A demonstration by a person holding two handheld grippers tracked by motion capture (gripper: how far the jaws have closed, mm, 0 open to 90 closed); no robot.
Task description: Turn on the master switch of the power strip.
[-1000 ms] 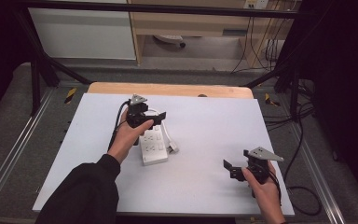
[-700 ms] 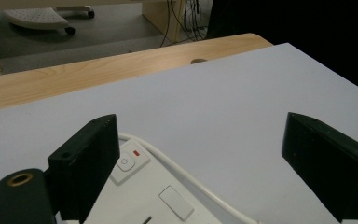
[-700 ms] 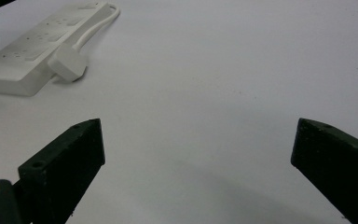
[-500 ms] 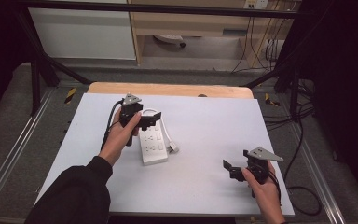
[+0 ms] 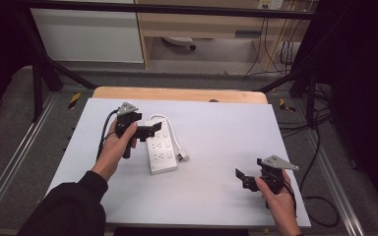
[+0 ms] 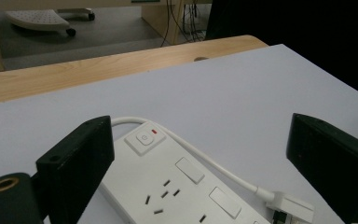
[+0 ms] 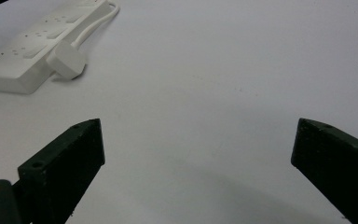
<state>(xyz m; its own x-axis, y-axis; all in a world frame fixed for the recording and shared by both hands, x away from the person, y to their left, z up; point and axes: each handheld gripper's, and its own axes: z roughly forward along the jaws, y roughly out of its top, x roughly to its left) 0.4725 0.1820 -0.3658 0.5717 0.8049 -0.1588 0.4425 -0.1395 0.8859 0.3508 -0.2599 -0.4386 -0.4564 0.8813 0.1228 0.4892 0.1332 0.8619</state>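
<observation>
Claws: we count two black ones, left claw and right claw, both spread and empty; the left has just been opening over one white plastic power strip on the pale grey tabletop.

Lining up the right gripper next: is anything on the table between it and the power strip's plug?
Nothing visible. Bare white tabletop lies between the open right gripper and the plug, which rests beside the power strip.

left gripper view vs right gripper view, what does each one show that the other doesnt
The left gripper view alone shows the strip's switch button with its red light, and the wooden table edge. The right gripper view alone shows the whole plug lying beside the strip. Both share the white power strip with its cord on the white tabletop, seen between open black jaws.
</observation>
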